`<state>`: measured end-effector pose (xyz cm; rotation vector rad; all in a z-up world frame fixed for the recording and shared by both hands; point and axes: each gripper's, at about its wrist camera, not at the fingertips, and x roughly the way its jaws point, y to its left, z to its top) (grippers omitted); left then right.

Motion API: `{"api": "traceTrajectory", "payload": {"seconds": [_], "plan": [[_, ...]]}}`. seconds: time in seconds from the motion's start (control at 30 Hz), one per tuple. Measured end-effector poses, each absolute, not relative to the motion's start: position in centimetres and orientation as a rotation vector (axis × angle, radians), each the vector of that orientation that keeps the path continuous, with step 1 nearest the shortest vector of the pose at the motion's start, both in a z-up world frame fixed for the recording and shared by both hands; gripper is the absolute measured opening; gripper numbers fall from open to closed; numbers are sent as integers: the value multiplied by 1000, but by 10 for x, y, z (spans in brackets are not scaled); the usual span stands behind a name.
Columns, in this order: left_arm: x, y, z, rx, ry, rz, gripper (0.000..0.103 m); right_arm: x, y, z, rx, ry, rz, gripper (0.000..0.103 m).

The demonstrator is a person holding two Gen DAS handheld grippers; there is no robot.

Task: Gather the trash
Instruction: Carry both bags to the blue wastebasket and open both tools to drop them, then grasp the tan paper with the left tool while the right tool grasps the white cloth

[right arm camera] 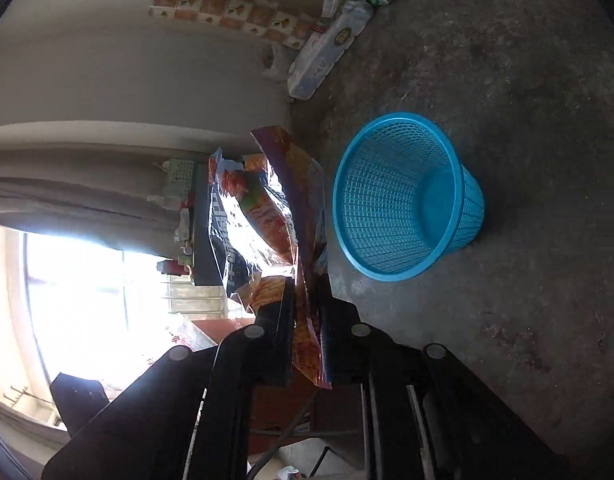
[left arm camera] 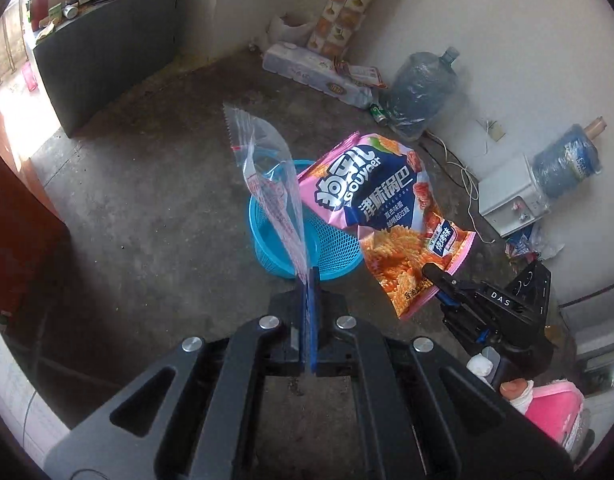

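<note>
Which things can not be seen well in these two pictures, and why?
- Near floor of the blue mesh plastic basket, left wrist view: hidden by the clear plastic bag and pink snack bag.
- Right gripper fingertips, left wrist view: behind the snack bag.
- Window scene, right wrist view: overexposed.
</note>
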<state>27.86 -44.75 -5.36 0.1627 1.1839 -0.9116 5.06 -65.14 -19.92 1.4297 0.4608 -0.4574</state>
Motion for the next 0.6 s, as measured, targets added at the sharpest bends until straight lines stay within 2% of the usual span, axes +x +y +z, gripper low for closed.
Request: {"api": "traceTrajectory", "payload": {"seconds": [0.2,0.27,0.3,0.33,0.37,0.4,0.6], "plan": [[287,-527,-113,219,1275,-932,0,107,-674,-251,1210,638,-748,12],[292,-554,-129,229,1293,-927,0,118,-683,-267,1139,689,-809,15],[298,-565,-138,229,1308,-924,4,124,-688,-274,1111,711,-839,16],[304,-578,-149,233,1335,-921,10,129,-693,-284,1096,730,-848,26],[309,-585,-158,231,1357,-909,27,131,-695,-287,1092,743,-850,41],[315,-592,-166,221,1357,-884,37,134,-698,-292,1092,747,-857,45],[325,-584,-170,178,1342,-835,46,117,-693,-285,1091,710,-833,48]]}}
